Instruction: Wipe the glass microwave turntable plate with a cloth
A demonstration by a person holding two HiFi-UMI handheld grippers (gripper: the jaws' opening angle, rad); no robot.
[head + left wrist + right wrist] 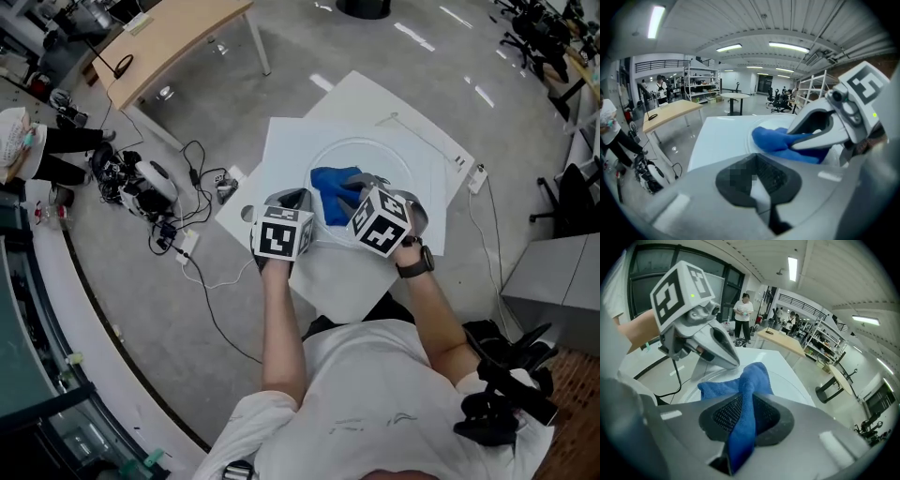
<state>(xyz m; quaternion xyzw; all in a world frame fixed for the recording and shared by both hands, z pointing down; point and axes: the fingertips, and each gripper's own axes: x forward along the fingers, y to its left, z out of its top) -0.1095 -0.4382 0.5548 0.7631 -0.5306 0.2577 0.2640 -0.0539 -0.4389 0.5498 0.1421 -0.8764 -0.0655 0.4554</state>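
Head view showed the glass turntable plate (375,155) lying flat on the white table (291,150), with the blue cloth (336,192) bunched on its near half. The right hand-held gripper (361,187) was clamped on the cloth; the right gripper view showed a fold of it (750,376) running up between the closed pads and spreading onto the glass.

The left hand-held gripper (294,199) sat at the plate's near-left rim, just beside the cloth. Its jaws were closed on a pale sliver, apparently the rim itself. In the right gripper view, its pointed tip (733,363) stood right over the cloth's far edge, crowding that side of the plate.

A thin white cord (427,141) ran across the table's far corner, clear of the plate. Black cables (187,244) were tangled on the grey floor to the left, with a wooden-topped desk (178,28) beyond them. A person (743,315) stood well back.
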